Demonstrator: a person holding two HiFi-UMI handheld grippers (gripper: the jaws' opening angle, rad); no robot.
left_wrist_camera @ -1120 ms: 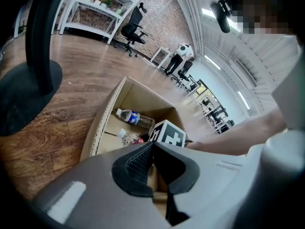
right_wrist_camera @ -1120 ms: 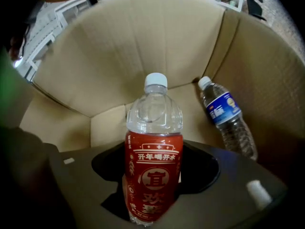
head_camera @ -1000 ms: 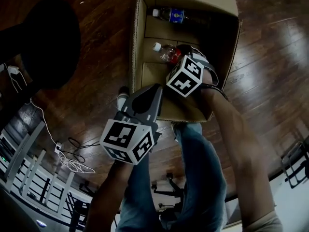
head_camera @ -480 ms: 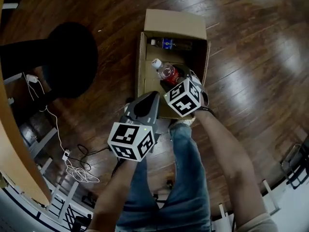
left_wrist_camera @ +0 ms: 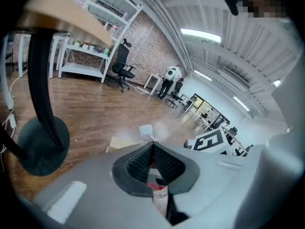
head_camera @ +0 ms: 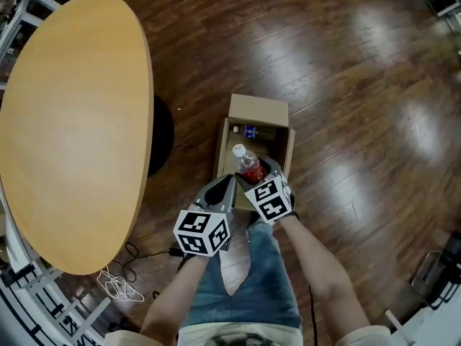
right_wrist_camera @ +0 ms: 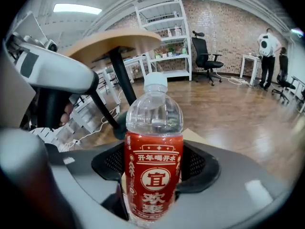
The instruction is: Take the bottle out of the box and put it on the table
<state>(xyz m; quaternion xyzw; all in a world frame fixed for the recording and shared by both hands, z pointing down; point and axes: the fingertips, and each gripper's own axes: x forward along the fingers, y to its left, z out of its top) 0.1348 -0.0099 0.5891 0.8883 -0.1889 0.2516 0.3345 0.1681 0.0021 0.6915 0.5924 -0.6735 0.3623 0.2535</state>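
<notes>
right gripper: clamped on bottle, base hidden | left gripper: jaws pressed together | box: near end behind grippers

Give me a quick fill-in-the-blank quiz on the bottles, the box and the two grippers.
The bottle clamped in the right gripper has a ___ label.
The other bottle, lying in the cardboard box, has a ___ label.
The left gripper, shut, holds ___.
Missing words: red; blue; nothing.

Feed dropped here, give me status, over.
Right hand-held gripper shut on bottle, upright above box. Left hand-held gripper shut, empty. Table left, nothing seen between.
</notes>
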